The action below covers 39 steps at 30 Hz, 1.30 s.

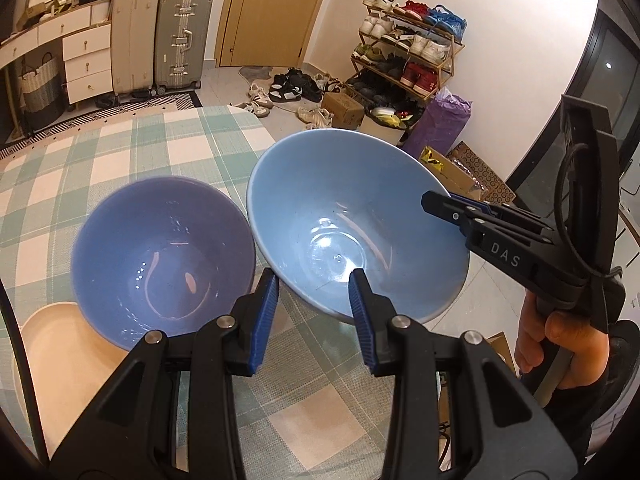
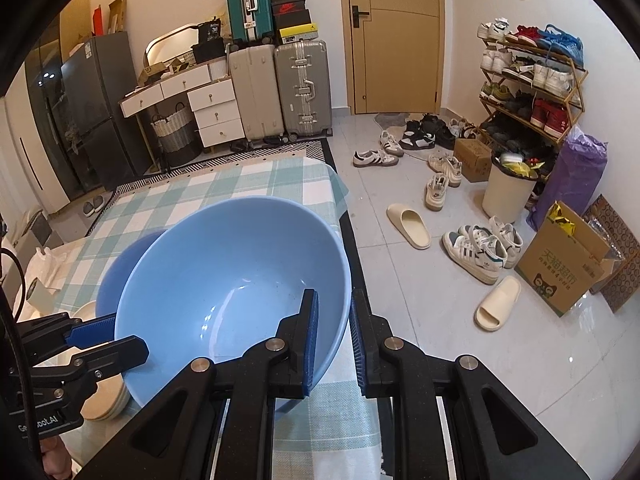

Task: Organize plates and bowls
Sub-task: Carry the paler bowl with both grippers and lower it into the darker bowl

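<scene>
Over the right edge of the table (image 1: pixel 160 140), above its checked cloth, the light bowl (image 1: pixel 340 208) is held tilted, its mouth turned toward both cameras. It is just beside the dark bowl (image 1: pixel 160 240), which is seated on cream plates (image 1: pixel 60 352).

The left gripper (image 1: pixel 314 280) is set across the light bowl's near wall, one pad outside and one inside. A gap is seen between the pads, but the wall appears to be pinched there. The right gripper (image 1: pixel 440 199) is clamped tight on the opposite rim, one finger inside and one outside.

The light bowl is judged to be glazed ceramic: stiff, fairly heavy, slick and breakable. A thin rim pinch on such a glaze can be expected to slip if the bowl is tipped further, so two opposite holds on the rim, as here, are favoured, with the mouth kept nearer level. Knocks against the dark bowl should be avoided, since chipping is likely. The dark bowl would best be taken the same way, by its rim.

"DAS" can be read on the right gripper's body. On the left gripper, a label ending "bot.AI" is partly made out. Chinese characters and a cat face are printed on a floor carton (image 2: pixel 556 276). A swoosh is seen on a shoe box (image 2: pixel 286 9).
</scene>
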Tool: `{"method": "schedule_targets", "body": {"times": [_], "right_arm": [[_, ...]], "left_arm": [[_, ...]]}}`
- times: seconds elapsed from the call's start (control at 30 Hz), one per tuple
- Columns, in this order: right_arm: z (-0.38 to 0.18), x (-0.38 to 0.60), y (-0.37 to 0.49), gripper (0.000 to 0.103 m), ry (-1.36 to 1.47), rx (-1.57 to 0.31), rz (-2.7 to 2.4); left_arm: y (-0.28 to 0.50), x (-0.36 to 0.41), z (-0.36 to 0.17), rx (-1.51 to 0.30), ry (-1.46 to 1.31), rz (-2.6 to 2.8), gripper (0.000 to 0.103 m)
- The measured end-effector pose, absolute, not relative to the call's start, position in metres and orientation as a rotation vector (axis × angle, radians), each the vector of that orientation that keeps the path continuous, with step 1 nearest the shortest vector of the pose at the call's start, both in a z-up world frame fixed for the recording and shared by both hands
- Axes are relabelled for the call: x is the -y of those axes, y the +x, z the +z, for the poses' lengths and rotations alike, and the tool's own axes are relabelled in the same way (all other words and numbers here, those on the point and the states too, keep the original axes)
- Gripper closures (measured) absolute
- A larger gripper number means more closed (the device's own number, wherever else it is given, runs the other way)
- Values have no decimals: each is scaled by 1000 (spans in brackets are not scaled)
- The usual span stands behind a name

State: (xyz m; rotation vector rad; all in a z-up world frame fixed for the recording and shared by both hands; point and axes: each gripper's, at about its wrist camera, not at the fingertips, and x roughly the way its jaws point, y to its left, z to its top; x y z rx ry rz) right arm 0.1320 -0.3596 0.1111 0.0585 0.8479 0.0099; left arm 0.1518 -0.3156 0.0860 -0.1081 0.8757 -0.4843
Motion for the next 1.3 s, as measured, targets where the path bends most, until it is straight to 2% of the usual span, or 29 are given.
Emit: {"method": "schedule_targets", "body": {"times": [0.6, 1.3], "right_arm": [[140, 308, 144, 87, 12, -805, 92], [148, 254, 163, 86, -10, -786, 177]], "left_arm": [[128, 257, 131, -807, -152, -418, 70], [111, 203, 156, -784, -175, -321, 70]]}}
